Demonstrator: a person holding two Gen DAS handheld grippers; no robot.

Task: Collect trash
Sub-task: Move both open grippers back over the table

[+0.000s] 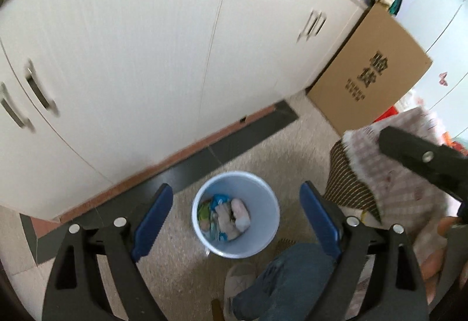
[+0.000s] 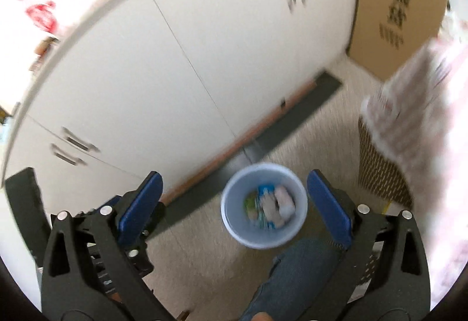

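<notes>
Below, a pale blue bin [image 1: 235,214] stands on the speckled floor [image 1: 181,256] near the white cabinet [image 1: 140,58], w/ trash [image 1: 223,217] inside: crumpled tissue plus green and blue wrappers, probably, since the view is blurred. Left hand-held gripper [image 1: 235,221] has its jaws wide apart, nothing between them. Right hand-held gripper [image 2: 234,210], same: spread wide, empty. A cardboard box [image 1: 371,72] sits at the cabinet's right end. A denim knee [image 1: 292,277] shows just beside the bin.
</notes>
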